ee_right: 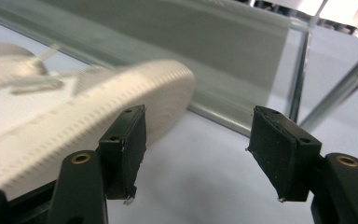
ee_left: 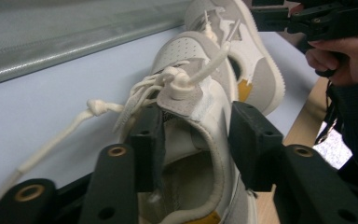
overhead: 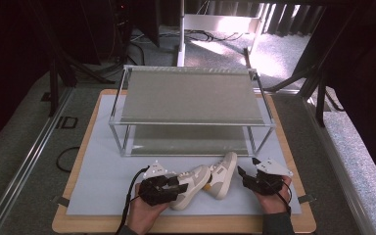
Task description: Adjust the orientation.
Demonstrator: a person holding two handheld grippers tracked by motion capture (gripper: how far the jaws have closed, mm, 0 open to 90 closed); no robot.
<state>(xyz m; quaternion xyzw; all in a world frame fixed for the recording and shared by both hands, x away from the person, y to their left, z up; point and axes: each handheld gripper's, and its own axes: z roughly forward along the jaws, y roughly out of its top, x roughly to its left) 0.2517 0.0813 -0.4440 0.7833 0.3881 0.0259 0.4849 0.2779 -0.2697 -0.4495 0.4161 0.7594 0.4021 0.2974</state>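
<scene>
a: while the two-tier rack [overhead: 191,125] stands with both shelves bare, what is the status of the shoes?

b: both sneakers lie on the white mat [overhead: 103,181] in front of the rack, touching each other. the left sneaker [overhead: 192,185] is in the left gripper [overhead: 162,188]; the left gripper view shows its jaws straddling the collar wall, one pad [ee_left: 149,140] inside the opening beside the tongue, the other outside, pinching it.

a: and the right gripper [overhead: 254,182]?

b: spread wide, holding nothing. it sits just beside the right sneaker [overhead: 223,175], whose sole [ee_right: 88,116] shows blurred past the inner jaw in the right gripper view.

a: progress?

b: early, in my judgement. one shoe is gripped but not clearly lifted, the other is not yet taken, and nothing is shelved. what remains is grasping the second shoe and carrying both to the rack.
</scene>
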